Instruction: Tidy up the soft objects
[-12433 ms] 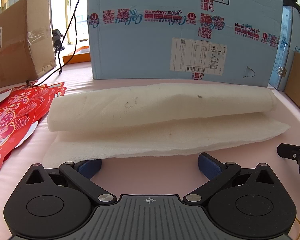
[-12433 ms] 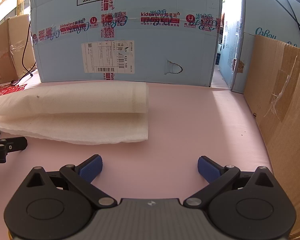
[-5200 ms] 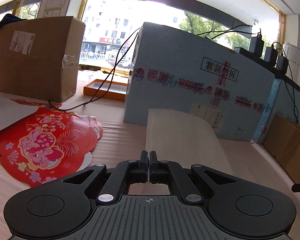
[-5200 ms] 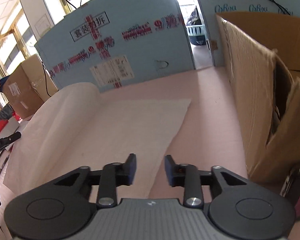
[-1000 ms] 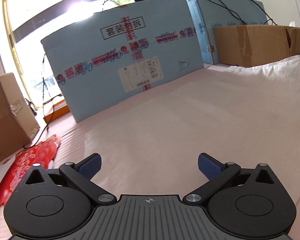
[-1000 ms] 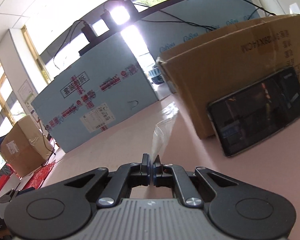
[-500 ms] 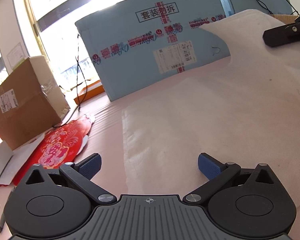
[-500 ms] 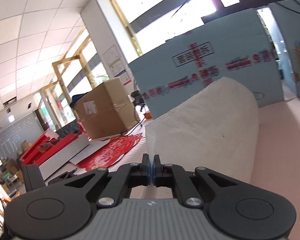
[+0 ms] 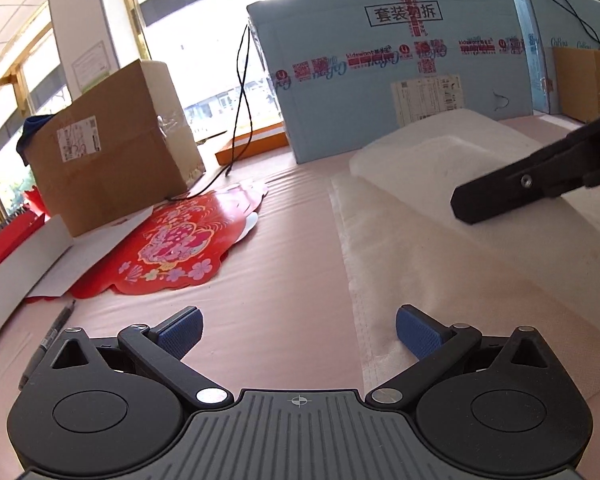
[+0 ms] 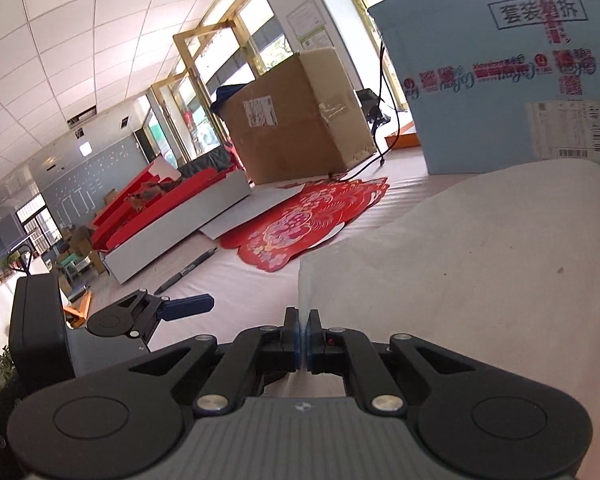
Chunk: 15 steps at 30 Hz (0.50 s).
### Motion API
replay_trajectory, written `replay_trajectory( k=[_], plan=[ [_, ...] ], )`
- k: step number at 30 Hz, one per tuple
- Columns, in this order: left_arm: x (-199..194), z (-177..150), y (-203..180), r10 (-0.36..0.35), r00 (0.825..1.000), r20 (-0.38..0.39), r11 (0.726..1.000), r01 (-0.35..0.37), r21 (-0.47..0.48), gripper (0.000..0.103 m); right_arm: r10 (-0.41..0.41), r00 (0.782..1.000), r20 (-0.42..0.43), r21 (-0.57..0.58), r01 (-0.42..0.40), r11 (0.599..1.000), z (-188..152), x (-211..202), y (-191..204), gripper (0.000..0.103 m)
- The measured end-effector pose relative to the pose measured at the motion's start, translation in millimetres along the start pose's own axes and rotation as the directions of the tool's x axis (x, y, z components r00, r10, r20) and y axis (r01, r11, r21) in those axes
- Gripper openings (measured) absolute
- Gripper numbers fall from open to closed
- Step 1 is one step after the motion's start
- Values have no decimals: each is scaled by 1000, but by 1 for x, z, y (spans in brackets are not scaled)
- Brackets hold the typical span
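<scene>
A white soft cloth (image 9: 452, 240) lies on the pink table, its right part lifted and folded over toward the left. My right gripper (image 10: 302, 334) is shut on the cloth's raised edge (image 10: 460, 280), which drapes in a curve ahead of it. In the left wrist view that right gripper (image 9: 460, 210) reaches in from the right, above the lower layer. My left gripper (image 9: 298, 326) is open, low over the table at the cloth's near left edge, with nothing pressed between its blue pads (image 9: 414, 332).
A big light-blue carton (image 9: 400, 72) stands behind the cloth, a brown carton (image 9: 112, 156) at the back left. A red paper cutout (image 9: 180, 244), a white board (image 9: 24, 264) and a pen (image 9: 48, 344) lie left. Another brown box (image 9: 588, 84) stands far right.
My right gripper has swung left with the cloth's edge, folding it over the lower layer. The left gripper has shifted left toward the cloth's left edge and stays open.
</scene>
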<state>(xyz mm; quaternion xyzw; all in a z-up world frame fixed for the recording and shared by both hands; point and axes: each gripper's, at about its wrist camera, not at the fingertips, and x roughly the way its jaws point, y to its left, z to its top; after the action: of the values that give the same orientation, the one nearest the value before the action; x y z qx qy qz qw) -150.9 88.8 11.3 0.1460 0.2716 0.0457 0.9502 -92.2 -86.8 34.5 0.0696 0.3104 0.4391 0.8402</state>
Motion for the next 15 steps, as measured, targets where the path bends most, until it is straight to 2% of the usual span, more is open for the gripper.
replay_trajectory(
  k=[4, 6, 7, 8, 12, 15],
  plan=[
    [-3, -3, 9, 50, 999, -15, 999, -50, -2, 103, 9, 999, -47, -21, -10, 1000, -3, 9, 10, 11],
    [-5, -6, 17, 78, 997, -27, 997, -79, -17, 103, 18, 997, -75, -22, -19, 1000, -5, 12, 12, 36],
    [-5, -7, 20, 87, 996, -32, 996, -88, -21, 103, 25, 996, -87, -16, -26, 1000, -8, 13, 10, 68],
    [-6, -9, 23, 101, 994, -38, 994, -102, -25, 103, 28, 996, -80, -11, -29, 1000, -9, 10, 12, 88],
    [-10, -11, 30, 145, 988, -52, 989, -146, -35, 103, 47, 999, 15, -29, -46, 999, -4, -16, 18, 89],
    [-18, -10, 34, 168, 985, -34, 985, -169, -41, 103, -12, 998, 57, -23, 13, 1000, -3, -35, 14, 92]
  ],
)
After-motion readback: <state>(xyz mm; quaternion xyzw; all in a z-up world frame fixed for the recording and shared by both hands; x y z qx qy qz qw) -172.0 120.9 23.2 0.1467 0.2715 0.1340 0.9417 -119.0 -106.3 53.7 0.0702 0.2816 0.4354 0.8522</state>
